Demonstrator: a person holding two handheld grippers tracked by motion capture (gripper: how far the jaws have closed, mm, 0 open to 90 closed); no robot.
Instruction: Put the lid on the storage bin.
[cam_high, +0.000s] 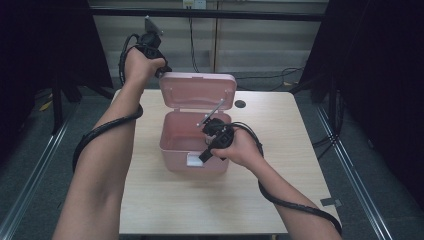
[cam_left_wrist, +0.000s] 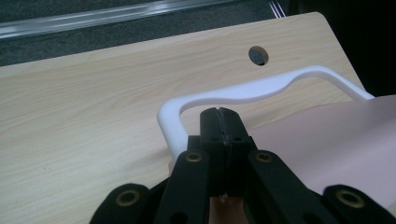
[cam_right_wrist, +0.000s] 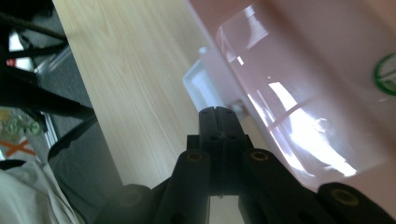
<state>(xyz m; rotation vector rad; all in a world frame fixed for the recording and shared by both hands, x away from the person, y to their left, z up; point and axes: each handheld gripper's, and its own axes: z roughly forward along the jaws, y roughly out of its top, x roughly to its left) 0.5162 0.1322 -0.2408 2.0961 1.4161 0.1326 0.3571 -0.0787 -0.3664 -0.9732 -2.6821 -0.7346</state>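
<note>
Standing near the middle of the table (cam_high: 165, 200), a pink box (cam_high: 192, 150) has its lid (cam_high: 197, 91) swung up and back on the far side, so the opening faces up and the lid's inner face looks toward the person. The box's long axis runs across the table, side to side. The left claw (cam_high: 162, 69) is raised at the lid's far left corner; in the left gripper view its jaws are pressed together on the edge of the pink lid, just inside the white handle (cam_left_wrist: 243, 93) that arches over the wood. The left forearm reaches long from the near left corner, wrist bent toward the lid, cable coiled round the arm. The right claw (cam_high: 206, 154) sits at the box's near rim, the hand above it with the forearm coming in from the near right corner; in the right gripper view its jaws meet tip to tip beside the glossy pink wall and a white latch (cam_right_wrist: 203, 81), and whether they pinch anything cannot be told. The table is pale wood with a round hole (cam_high: 240, 104) near its far edge. Grey floor, metal rails and dark curtains surround it.
</note>
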